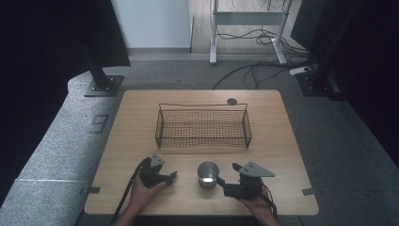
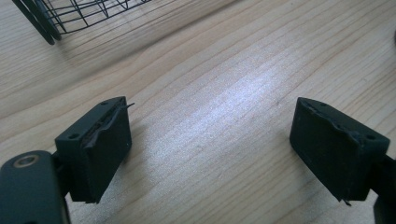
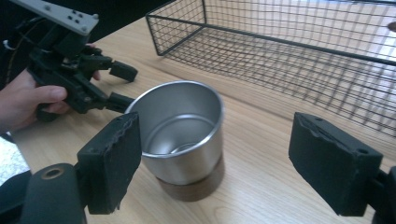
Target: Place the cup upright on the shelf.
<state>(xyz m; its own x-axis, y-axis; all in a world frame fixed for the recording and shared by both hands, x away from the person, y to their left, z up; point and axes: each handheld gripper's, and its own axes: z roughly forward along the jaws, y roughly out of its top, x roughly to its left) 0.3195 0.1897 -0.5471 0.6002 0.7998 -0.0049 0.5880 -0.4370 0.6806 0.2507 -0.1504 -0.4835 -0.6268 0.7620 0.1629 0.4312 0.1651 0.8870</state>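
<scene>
Cup [image 1: 208, 174]: one steel cup with a brown base band, upright on the near part of the table, between the two grippers; empty as far as the right gripper view shows inside.
Table [image 1: 282, 141]: one wooden top; it carries the basket, the cup and a small dark round disc [image 1: 232, 101] at the far edge.
Basket [image 1: 203, 126]: one black wire basket, mid-table, beyond the cup and well apart from it; nothing in it.
Right gripper [image 1: 220, 181]: just right of the cup, pointing at it. In the right gripper view the jaws stand apart with the cup [image 3: 180, 135] between and ahead of them; the left pad is close to the wall, no pad presses on it.
Left gripper [image 1: 170, 176]: left of the cup, near but apart; it rests low over the table. In the left gripper view its jaws are wide apart over bare wood, nothing between them.
Count: cups 1; baskets 1; grippers 2; hands 2; disc 1.
Progress (judgement): early stage. The work looks like moving the cup to the basket. Done: right gripper lined up on the cup. Left: close on the cup, lift, carry over the basket rim, set down, release.
</scene>
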